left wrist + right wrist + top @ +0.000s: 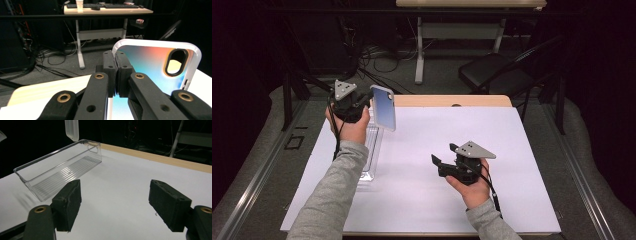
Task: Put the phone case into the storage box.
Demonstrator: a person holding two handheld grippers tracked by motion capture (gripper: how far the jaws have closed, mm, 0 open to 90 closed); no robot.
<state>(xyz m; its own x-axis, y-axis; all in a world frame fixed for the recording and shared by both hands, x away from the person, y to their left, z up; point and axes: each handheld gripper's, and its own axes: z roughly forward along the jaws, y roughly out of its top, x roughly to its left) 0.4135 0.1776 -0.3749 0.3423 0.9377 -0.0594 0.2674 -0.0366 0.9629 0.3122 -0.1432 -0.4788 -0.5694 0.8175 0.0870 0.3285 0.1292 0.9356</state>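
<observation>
Dark curtains and a tangle of cables ring the room, and out front a white table (512,150) catches all the light. Up at its far left the left gripper (116,72) has its jaws clamped tight on the edge of a phone case (383,107), white-rimmed with a blue-to-orange back, held up off the table and standing nearly on edge. Right below it a clear plastic bin (371,150), long and narrow, sits on the table's left side with nothing in it. Over on the right, well apart from both, the right gripper (115,205) hangs low over bare table, jaws spread wide with nothing between them. From that gripper's own camera a corner of the case dangles above the bin's far end.
</observation>
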